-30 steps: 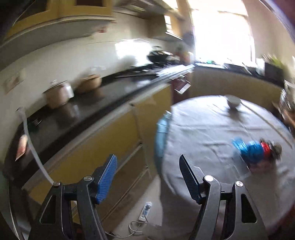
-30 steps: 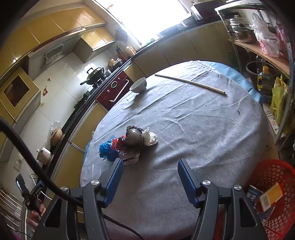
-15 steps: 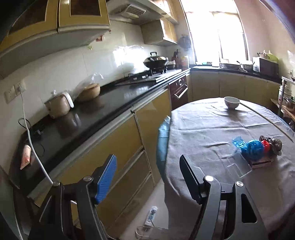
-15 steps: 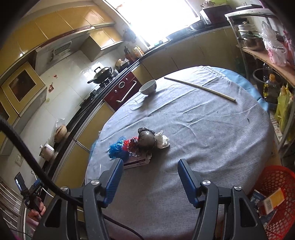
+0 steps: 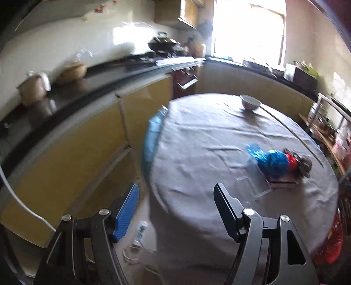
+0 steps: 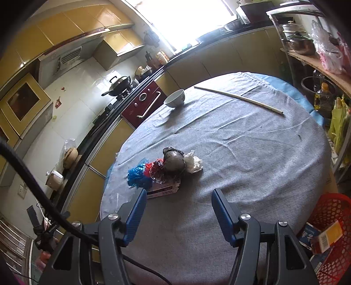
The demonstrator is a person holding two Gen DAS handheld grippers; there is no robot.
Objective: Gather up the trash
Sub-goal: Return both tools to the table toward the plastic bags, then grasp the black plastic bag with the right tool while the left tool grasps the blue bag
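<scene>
Both tools hung released: left tool (image 5: 176, 210), right tool (image 6: 178, 210). Looked light, soft, crinkly: heap of crumpled blue, red, grey and white wrappers (image 6: 164, 167), frame centre on grey-clothed round worktop (image 6: 252, 153); best pinched at bunched tops.

Daylight is pouring in through the window (image 6: 186, 19), blowing out to pure white in both views. Glare is bouncing off the tiled wall (image 5: 122, 37). The left wrist view is smearing with motion blur across the counter (image 5: 65, 96); the right is staying crisp. Fisheye bending is curving every edge, and corners are darkening.
</scene>
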